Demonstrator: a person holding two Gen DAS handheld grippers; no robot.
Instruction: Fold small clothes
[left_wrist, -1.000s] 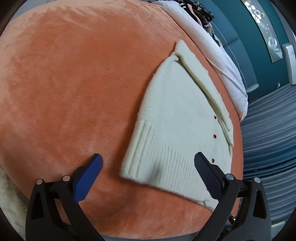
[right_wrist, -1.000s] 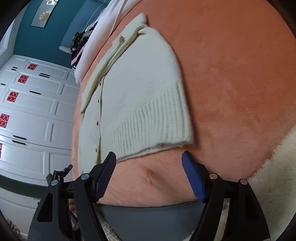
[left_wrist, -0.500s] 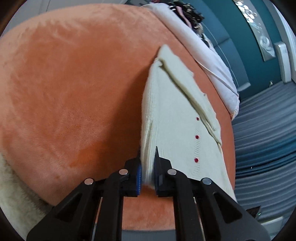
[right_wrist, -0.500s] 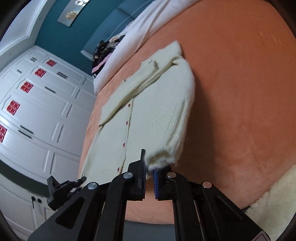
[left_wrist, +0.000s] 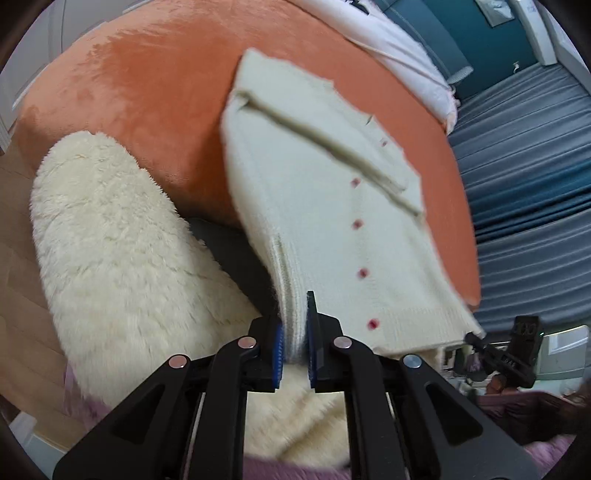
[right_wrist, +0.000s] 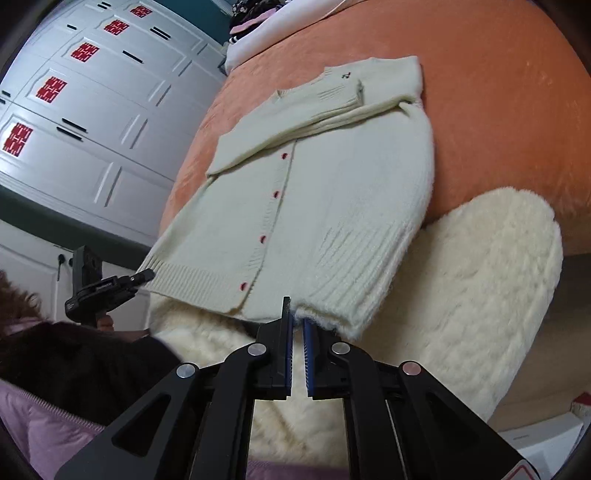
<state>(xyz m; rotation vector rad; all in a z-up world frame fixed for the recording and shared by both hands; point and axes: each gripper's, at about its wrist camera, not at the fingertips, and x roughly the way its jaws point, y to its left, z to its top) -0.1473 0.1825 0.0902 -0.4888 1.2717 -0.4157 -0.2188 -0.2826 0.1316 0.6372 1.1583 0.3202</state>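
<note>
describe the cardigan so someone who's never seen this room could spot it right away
Find the big orange plush cover; the cardigan lies on it, its ribbed hem lifted toward the fluffy cream cushion. Unlike that shaggy cushion, it is a smooth cream knit with a row of small red buttons down the front.

The black left gripper (left_wrist: 294, 334) with blue pads points downward, clamped on cloth; the matching right gripper (right_wrist: 296, 328) apparently likewise.
</note>
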